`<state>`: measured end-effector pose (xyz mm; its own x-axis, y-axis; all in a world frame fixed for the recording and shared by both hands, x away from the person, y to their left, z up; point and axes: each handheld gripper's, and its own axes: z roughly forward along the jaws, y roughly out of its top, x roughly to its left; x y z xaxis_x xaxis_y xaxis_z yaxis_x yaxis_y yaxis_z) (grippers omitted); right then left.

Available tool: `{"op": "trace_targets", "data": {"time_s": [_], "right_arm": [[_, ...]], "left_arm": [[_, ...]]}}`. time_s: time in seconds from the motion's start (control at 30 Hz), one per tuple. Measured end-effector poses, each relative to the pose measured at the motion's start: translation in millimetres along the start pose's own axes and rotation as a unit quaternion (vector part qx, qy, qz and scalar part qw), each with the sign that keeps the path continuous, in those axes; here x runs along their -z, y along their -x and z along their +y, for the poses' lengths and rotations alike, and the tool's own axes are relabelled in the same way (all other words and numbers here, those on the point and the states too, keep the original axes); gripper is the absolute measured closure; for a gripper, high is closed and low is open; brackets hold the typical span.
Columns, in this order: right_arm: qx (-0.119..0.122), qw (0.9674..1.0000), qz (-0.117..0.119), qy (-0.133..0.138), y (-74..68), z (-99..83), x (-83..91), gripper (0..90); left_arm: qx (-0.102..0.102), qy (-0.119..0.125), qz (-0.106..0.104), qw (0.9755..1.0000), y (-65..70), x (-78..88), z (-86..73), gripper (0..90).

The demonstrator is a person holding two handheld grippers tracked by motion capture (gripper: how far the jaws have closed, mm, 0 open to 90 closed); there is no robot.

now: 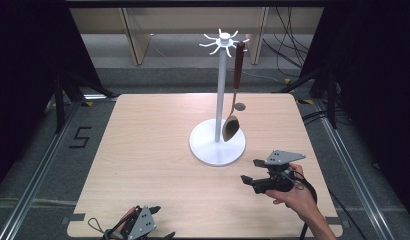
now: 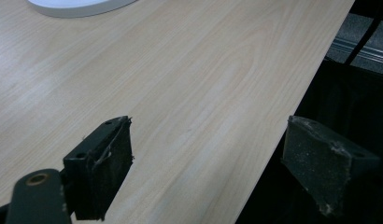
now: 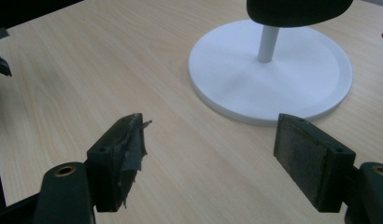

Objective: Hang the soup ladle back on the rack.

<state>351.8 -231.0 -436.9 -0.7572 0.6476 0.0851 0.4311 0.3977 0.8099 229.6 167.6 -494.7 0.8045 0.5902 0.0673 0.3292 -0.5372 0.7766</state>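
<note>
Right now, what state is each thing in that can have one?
Ladle: hanging from a hook of the rack, bowl down.
Rack: upright on the table.
Left gripper: open, holding nothing.
Right gripper: open, holding nothing.

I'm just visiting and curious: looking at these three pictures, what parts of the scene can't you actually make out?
- Left gripper: in the high view, the bottom edge cuts off its lower part and most of the hand.
- Stand: in the right gripper view, a dark blurred shape at the top edge hides the upper pole.
- Spoon: in the high view, too small to tell which hook holds it.
</note>
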Motion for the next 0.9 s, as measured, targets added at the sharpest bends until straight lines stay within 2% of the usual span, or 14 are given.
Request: {"op": "trace_targets", "data": {"time_s": [0.03,0.13,0.17,0.2,0.23,0.27,0.3,0.37,0.6,0.67,0.7,0.87,0.9], "right_arm": [[-0.003,1.0000,0.000,-0.004,-2.2,-1.3,-0.6,25.2],[0.011,0.9999,0.002,-0.009,-4.6,-4.5,-3.3,24.7],[0.005,0.9999,0.002,-0.014,-7.2,-5.5,-3.3,24.5],[0.018,0.9998,0.002,-0.012,-5.8,-6.1,-4.5,24.5],[0.012,0.9998,0.006,-0.017,-8.2,-7.1,-4.7,24.4],[0.022,0.9996,0.004,-0.016,-7.8,-7.9,-5.1,24.3],[0.014,0.9997,0.005,-0.018,-9.8,-8.6,-5.1,24.2],[0.016,0.9997,0.009,-0.017,-12.4,-10.5,-6.1,24.1],[0.032,0.9991,0.009,-0.027,-16.3,-15.1,-5.8,23.8],[0.024,0.9991,0.006,-0.035,-19.8,-17.5,-5.9,23.7],[0.041,0.9985,0.001,-0.036,-18.4,-18.1,-6.0,23.5],[0.042,0.9983,0.001,-0.039,-21.9,-23.3,-7.4,23.2],[0.049,0.9979,0.007,-0.042,-21.8,-23.9,-7.7,23.3]], "left_arm": [[0.000,0.000,0.000,1.0000,0.2,-0.2,-0.1,15.1],[0.000,0.000,0.000,1.0000,-0.1,0.2,0.0,15.1],[-0.001,-0.001,-0.002,1.0000,-0.4,0.5,0.1,15.1],[0.000,0.001,0.000,1.0000,0.1,0.1,-0.1,15.1],[0.000,0.003,0.002,1.0000,0.5,-0.4,-0.4,15.1],[0.000,0.003,0.002,1.0000,0.5,-0.5,-0.4,15.1],[-0.001,0.000,0.000,1.0000,0.1,0.0,-0.1,15.1],[0.000,0.000,0.001,1.0000,0.2,0.0,-0.1,15.1],[-0.001,0.002,0.003,1.0000,0.6,-0.4,-0.5,15.1],[-0.001,0.000,0.001,1.0000,0.1,0.3,0.0,15.1],[-0.001,0.000,0.002,1.0000,0.2,0.2,0.0,15.1],[0.004,0.005,0.000,1.0000,0.8,0.0,-0.1,15.1],[0.000,0.001,0.002,1.0000,0.4,0.1,-0.1,15.1]]}}
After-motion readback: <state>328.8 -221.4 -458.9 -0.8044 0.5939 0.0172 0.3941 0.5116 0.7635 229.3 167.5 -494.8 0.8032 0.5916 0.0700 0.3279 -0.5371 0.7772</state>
